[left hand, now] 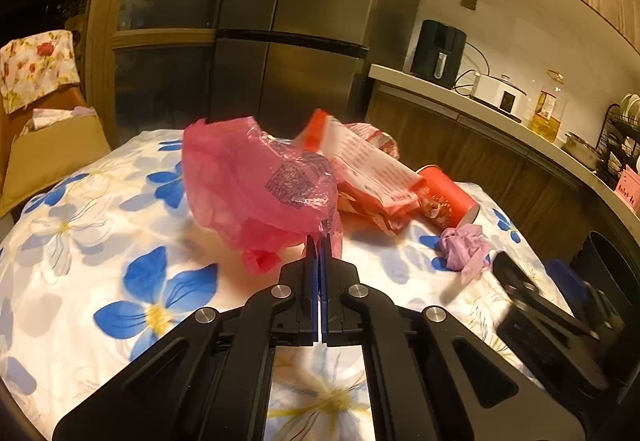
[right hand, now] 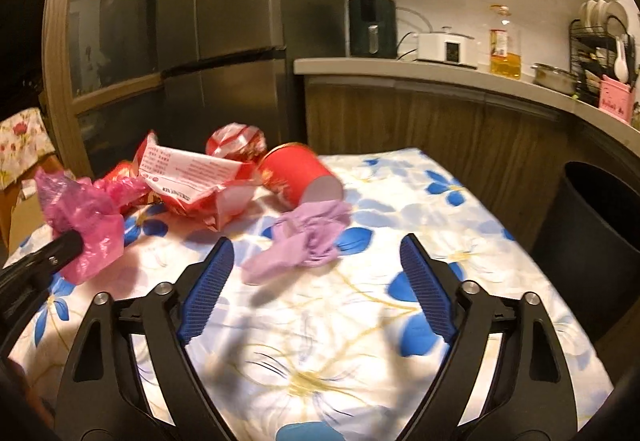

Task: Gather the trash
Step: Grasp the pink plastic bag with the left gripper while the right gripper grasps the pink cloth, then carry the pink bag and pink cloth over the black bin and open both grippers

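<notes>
My left gripper [left hand: 320, 239] is shut on a crumpled pink plastic bag [left hand: 256, 185] and holds it just above the flowered tablecloth [left hand: 100, 241]. The bag also shows at the left of the right wrist view [right hand: 86, 217]. Behind it lie a red and white wrapper [left hand: 368, 165], a red paper cup [left hand: 448, 197] on its side and a crumpled purple glove [left hand: 466, 247]. My right gripper [right hand: 316, 253] is open and empty, with the purple glove [right hand: 304, 241] just ahead of its fingertips. The red cup [right hand: 298, 173] and the wrapper [right hand: 188, 177] lie beyond it.
A black bin [right hand: 596, 241] stands right of the table. A fridge [left hand: 296, 29] and cabinet stand behind. A counter [right hand: 440, 73] holds an air fryer, cooker, oil bottle and dish rack. A cardboard box [left hand: 52, 153] sits at the left.
</notes>
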`<state>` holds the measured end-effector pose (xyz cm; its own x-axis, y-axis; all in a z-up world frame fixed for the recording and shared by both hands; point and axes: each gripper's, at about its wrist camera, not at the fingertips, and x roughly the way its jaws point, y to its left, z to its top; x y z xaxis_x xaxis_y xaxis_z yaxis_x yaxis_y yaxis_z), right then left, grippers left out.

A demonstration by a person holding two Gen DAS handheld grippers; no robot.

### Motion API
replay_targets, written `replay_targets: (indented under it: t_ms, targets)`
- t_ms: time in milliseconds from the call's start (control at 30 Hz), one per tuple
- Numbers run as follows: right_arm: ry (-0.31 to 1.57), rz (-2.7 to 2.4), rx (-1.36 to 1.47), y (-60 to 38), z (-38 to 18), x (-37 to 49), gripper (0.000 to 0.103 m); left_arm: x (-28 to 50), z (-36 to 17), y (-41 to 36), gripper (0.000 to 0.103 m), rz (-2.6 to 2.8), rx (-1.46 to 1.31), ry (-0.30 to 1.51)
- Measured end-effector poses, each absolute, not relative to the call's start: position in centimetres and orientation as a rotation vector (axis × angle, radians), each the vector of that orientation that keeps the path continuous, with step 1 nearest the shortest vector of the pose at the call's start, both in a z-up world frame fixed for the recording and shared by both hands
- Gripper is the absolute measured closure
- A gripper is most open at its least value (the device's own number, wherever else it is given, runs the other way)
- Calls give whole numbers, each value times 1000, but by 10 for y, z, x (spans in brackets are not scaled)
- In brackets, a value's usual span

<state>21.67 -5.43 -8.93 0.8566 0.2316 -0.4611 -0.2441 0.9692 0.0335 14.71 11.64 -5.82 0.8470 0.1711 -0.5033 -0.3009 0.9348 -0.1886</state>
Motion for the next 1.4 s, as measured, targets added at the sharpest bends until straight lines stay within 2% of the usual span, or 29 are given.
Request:
replay_targets:
  t_ms: [133,333,400,500,1400]
  targets:
    - [524,255,-32,-40,-96,232,35,142,-60,121,103,257,-277,511]
    - [589,239,-60,-31,-109,247,71,139,-59,121,103,248,-263,509]
    - [605,237,-54,-32,-111,250,89,140,-59,121,103,247,-264,513]
    - [607,240,-33,-36,-111,250,99,139,-58,121,103,250,-262,513]
    - [395,303,49,-124,-37,156,102,108,-29,69,103,209,-200,447]
